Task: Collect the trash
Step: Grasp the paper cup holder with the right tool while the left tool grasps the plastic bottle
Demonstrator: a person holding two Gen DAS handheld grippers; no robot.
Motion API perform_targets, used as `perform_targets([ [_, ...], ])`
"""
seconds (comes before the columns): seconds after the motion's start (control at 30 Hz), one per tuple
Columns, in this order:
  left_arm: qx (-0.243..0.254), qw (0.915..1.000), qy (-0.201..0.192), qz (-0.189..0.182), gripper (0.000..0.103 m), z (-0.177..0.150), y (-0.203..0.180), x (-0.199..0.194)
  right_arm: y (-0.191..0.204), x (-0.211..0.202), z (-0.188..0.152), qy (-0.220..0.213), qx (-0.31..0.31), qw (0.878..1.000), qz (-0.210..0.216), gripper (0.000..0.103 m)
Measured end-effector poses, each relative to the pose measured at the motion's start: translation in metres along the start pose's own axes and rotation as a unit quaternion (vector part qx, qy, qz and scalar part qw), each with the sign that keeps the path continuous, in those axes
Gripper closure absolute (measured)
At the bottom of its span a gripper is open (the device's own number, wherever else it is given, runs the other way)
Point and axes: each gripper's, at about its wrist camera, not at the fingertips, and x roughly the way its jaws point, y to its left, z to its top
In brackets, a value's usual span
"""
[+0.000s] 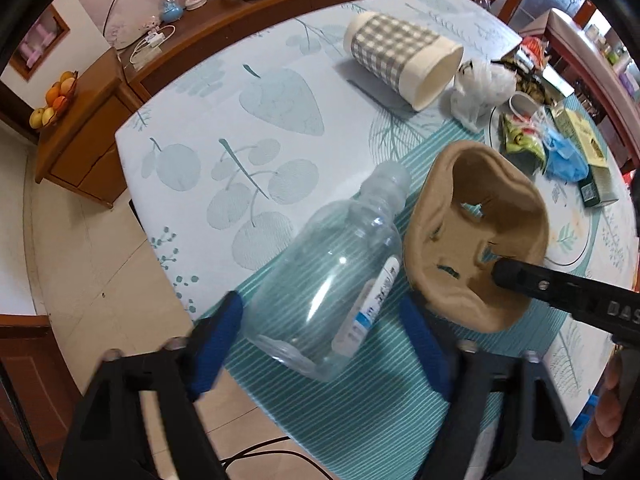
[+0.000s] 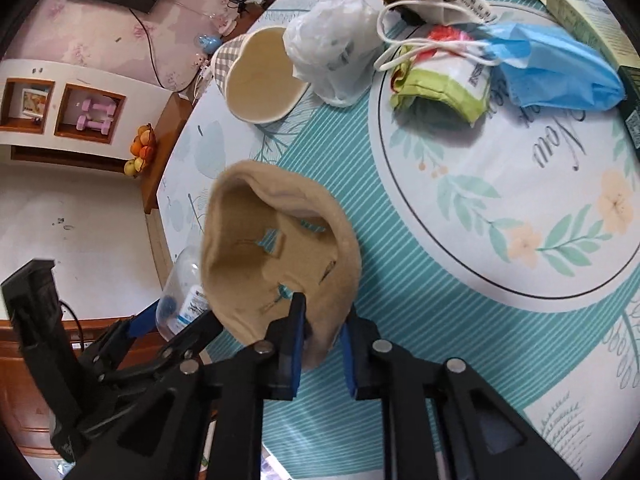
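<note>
We are straddling the clear bottle [image 1: 336, 280], lying at the desk [image 1: 224, 92] edge, with our left tool [image 1: 320, 320] released; our right tool [image 2: 322, 320] is clenching the brown pulp tray's [image 2: 256, 240] rim beside it, bare cloth beyond.

Cup holder [image 1: 476, 236] crowds the bottle's [image 1: 332, 276] right; left side free
</note>
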Motion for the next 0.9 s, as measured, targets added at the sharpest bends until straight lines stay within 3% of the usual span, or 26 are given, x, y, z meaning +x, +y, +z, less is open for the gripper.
perform_targets([
  [0.47, -0.033, 0.9988, -0.018, -0.03, 0.043, -0.035, -0.024, -0.014, -0.029, -0.042, -0.014, -0.007, -0.008, 1.0, 0.0, 0.091],
  [0.7, -0.065, 0.9969, -0.029, -0.035, 0.044, -0.078, -0.039, -0.042, -0.044, -0.066, -0.035, 0.001, -0.025, 1.0, 0.004, 0.091],
  [0.9, -0.091, 0.9945, -0.042, -0.03, 0.044, -0.135, -0.071, -0.077, -0.062, -0.098, -0.06, 0.009, -0.051, 0.999, 0.016, 0.091],
])
